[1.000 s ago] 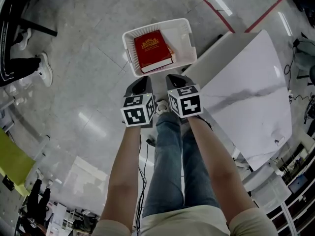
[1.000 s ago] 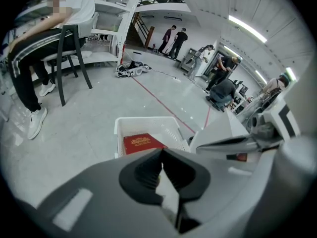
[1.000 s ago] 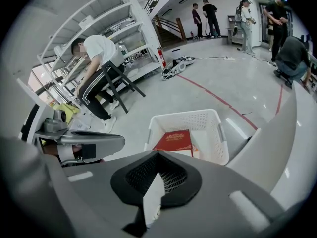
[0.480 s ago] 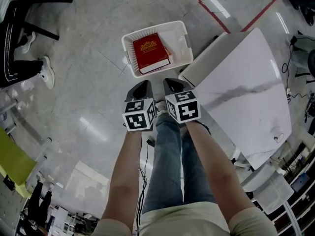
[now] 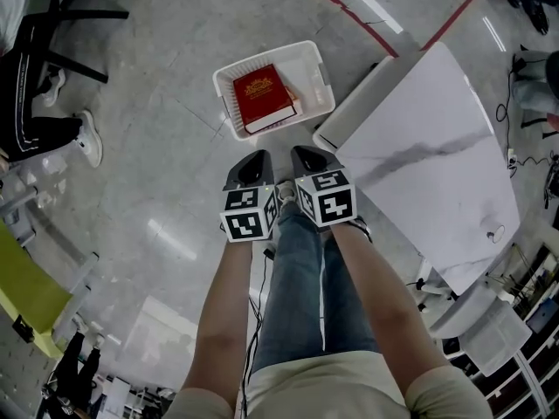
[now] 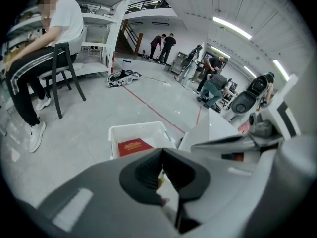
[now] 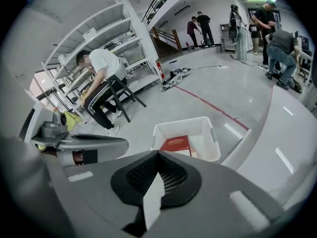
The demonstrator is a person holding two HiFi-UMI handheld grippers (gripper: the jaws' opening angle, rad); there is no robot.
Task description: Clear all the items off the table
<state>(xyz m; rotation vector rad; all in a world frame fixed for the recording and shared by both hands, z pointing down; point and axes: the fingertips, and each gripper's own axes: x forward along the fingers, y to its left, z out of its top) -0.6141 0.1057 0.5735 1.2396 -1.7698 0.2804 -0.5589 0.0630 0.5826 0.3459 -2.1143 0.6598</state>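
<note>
A white plastic basket (image 5: 307, 63) stands on the floor beside the corner of the white marble table (image 5: 437, 155). A red book (image 5: 262, 97) lies flat inside it, over something pale. My left gripper (image 5: 253, 160) and right gripper (image 5: 306, 154) hang side by side above the floor, just short of the basket, both shut with nothing in them. In the left gripper view the basket (image 6: 143, 129) and book (image 6: 132, 146) lie beyond the shut gripper (image 6: 161, 155). The right gripper view shows the same basket (image 7: 213, 138) and book (image 7: 176, 144) beyond its gripper (image 7: 158, 155).
A person sits on a black chair (image 5: 35, 103) at the left, near metal shelves (image 7: 104, 43). Red tape lines (image 5: 349, 16) cross the grey floor beyond the basket. Several people (image 6: 213, 78) stand and crouch at the far end of the room. The holder's legs (image 5: 297, 286) are below the grippers.
Both grippers have risen together and drawn back from the basket, which now looks smaller and farther off. Their jaws stayed shut. The book has not moved.
</note>
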